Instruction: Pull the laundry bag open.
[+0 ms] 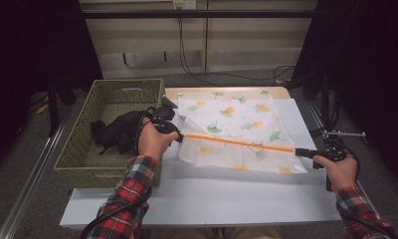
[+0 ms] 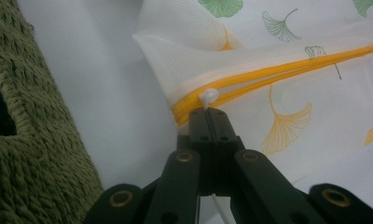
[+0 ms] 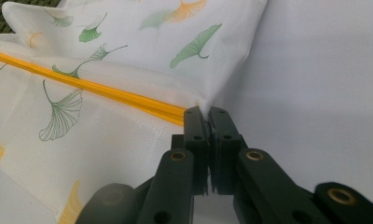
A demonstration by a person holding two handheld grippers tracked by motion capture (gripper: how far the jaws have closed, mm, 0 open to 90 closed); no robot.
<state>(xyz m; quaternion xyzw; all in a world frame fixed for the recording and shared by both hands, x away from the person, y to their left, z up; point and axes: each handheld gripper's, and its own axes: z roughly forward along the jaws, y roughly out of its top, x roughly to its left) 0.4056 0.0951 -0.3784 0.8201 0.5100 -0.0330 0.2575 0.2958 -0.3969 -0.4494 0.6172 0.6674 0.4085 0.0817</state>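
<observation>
A white mesh bag (image 1: pixel 232 122) printed with green and orange leaves lies on the white table (image 1: pixel 212 194). An orange zipper (image 1: pixel 237 143) runs along it, stretched taut between the two grippers. My left gripper (image 1: pixel 179 135) is at the zipper's left end, shut on the small white zipper pull (image 2: pixel 209 96), as the left gripper view (image 2: pixel 207 111) shows close up. At the zipper's right end, my right gripper (image 1: pixel 299 151) is shut on the bag's edge; the right gripper view (image 3: pixel 208 112) has its jaws pinching the fabric beside the zipper (image 3: pixel 105 93).
A green woven basket (image 1: pixel 77 144) stands off the table's left edge, touching it, with a black garment (image 1: pixel 118 130) inside. Its wall (image 2: pixel 31 140) is close to my left gripper. Bare white tabletop lies in front of the bag.
</observation>
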